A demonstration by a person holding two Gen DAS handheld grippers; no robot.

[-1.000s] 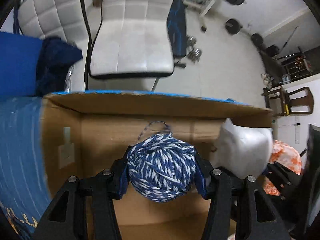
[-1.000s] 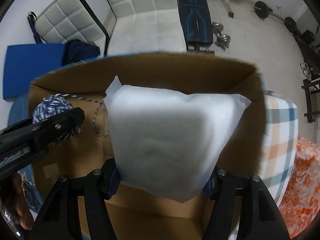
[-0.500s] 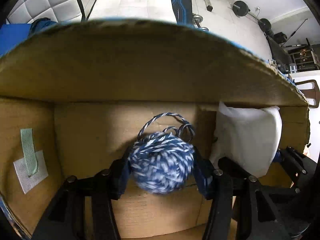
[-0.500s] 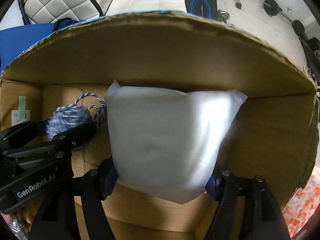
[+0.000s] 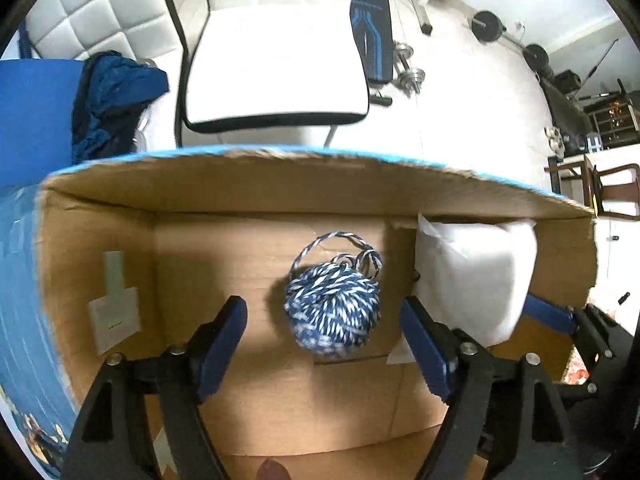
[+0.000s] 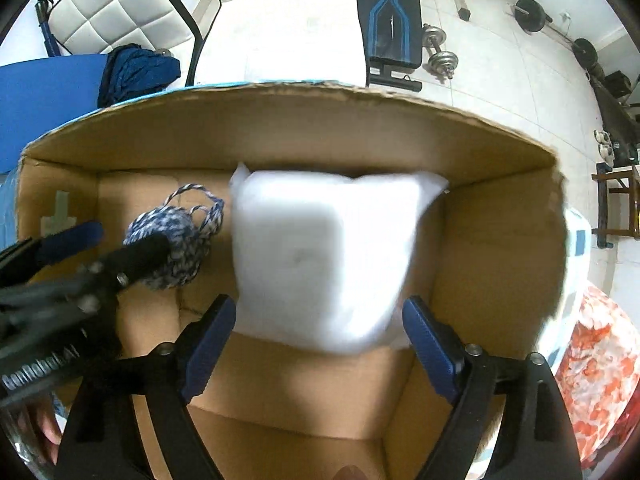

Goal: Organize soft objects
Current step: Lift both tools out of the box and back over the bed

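fingers of your left gripper (image 5: 322, 340) and right gripper (image 6: 316, 344) now gape wide; yarn ball (image 5: 332, 312) and pillow (image 6: 324, 256), gripped before, sit free in the box (image 5: 240, 184).

Left tongs (image 5: 323, 322) and right tongs (image 6: 319, 320) spread wide.

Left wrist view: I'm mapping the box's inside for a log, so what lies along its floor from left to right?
Taped label → yarn ball → white pillow.
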